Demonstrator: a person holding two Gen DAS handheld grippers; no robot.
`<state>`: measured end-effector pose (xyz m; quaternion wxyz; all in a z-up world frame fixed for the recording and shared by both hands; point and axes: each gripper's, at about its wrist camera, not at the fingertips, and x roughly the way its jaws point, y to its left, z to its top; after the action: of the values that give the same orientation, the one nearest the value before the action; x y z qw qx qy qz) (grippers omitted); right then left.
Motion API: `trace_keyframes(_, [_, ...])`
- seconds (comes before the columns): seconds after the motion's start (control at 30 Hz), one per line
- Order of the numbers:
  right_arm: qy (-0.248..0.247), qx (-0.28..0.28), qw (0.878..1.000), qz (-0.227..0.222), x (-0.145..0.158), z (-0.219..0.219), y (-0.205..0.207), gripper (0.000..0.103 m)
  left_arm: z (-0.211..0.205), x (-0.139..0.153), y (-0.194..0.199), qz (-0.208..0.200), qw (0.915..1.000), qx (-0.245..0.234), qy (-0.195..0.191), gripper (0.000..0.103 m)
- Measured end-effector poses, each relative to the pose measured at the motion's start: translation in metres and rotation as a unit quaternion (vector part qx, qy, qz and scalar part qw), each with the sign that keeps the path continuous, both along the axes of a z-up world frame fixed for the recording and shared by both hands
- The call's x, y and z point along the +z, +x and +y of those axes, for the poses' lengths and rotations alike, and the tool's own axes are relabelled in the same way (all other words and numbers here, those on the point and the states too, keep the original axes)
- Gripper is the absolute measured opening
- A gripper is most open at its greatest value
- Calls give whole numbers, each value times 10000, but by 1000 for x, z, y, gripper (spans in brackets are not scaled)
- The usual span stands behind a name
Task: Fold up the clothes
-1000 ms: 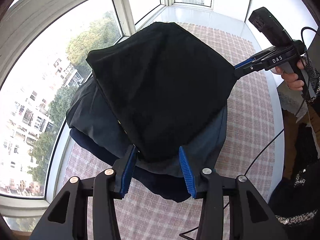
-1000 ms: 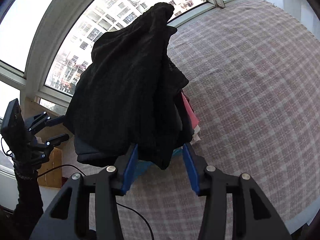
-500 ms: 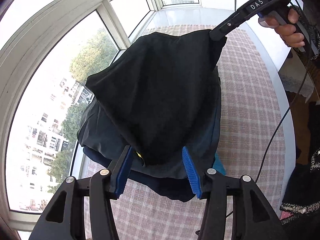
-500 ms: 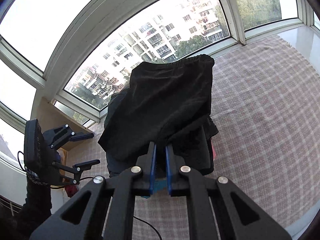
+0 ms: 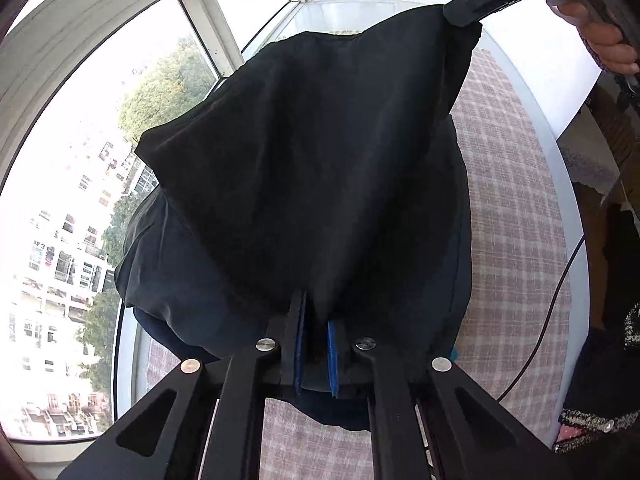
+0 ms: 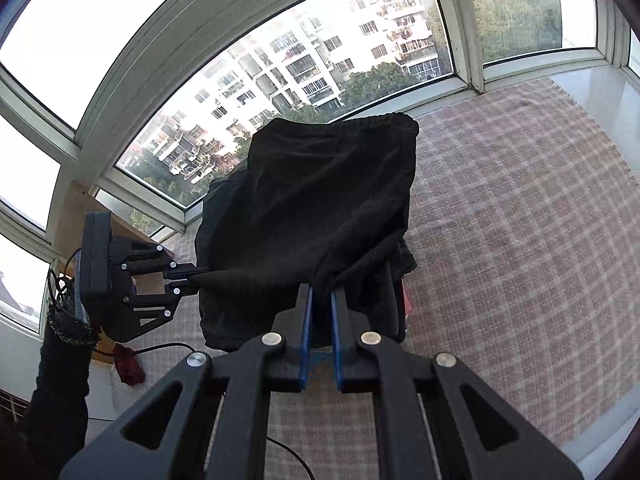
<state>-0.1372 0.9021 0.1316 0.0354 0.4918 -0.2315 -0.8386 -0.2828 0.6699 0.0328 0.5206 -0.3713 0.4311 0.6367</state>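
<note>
Checked woven cloth [image 6: 520, 220] below; both claws, left [image 5: 316, 336] and right [image 6: 321, 312], pinch matte black garment [image 5: 320, 168] (soft, draped).

Right hand-held gripper [image 6: 320, 300] pinches black shorts [image 6: 320, 200]; left hand-held gripper [image 6: 196, 278] apparently clamps opposite corner, above checked cloth [image 6: 520, 240].

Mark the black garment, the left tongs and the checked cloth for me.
black garment [image 5: 320, 168], left wrist view, middle of the lifted panel
left tongs [image 5: 316, 344], left wrist view, between the blue pads
checked cloth [image 6: 520, 240], right wrist view, bare area
</note>
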Motion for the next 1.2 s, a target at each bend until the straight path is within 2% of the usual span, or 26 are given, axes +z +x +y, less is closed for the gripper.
trace_keyframes(0.17, [647, 189, 9977, -79, 22, 1, -36, 8, 12, 17, -19, -102, 9999, -29, 18, 4])
trace_keyframes(0.3, [998, 243, 9946, 173, 69, 9, -103, 8, 29, 45, -70, -194, 9991, 288, 241, 4])
trace_keyframes(0.43, [1319, 250, 9884, 706, 139, 14, -174, 8, 36, 115, -133, 28, 9944, 781, 705, 4])
trace_keyframes(0.57, [1218, 279, 9846, 1224, 194, 18, -198, 7, 21, 183, -146, 502, 9887, 1050, 948, 1])
trace_keyframes(0.67, [1144, 482, 9828, 1364, 199, 18, -188, 7, 8, 234, -154, 866, 9821, 1240, 1119, 1])
trace_keyframes(0.7, [1082, 580, 9835, 1331, 193, 17, -183, 7, 4, 251, -157, 987, 9795, 1303, 1175, 1])
trace_keyframes(0.73, [993, 674, 9849, 1245, 182, 17, -179, 7, 0, 255, -149, 1040, 9795, 1307, 1125, 1])
trace_keyframes(0.8, [717, 807, 9889, 1023, 153, 14, -162, 7, -8, 247, -122, 1076, 9820, 1196, 995, 1])
trace_keyframes(0.9, [305, 1083, 9913, 689, 91, 1, -120, 6, -21, 213, -71, 1041, 9847, 1041, 929, 1])
trace_keyframes(1.03, [-156, 1226, 9920, 260, 12, -21, -58, 4, -47, 138, 2, 329, 9949, 663, 683, 1])
trace_keyframes(1.1, [-312, 1151, 9928, 108, -13, -30, -33, 4, -52, 93, 28, -60, 9976, 563, 387, 2])
trace_keyframes(1.2, [-220, 1022, 9944, 163, -20, -29, -12, 4, -60, 64, 41, -340, 9973, 615, 234, 1])
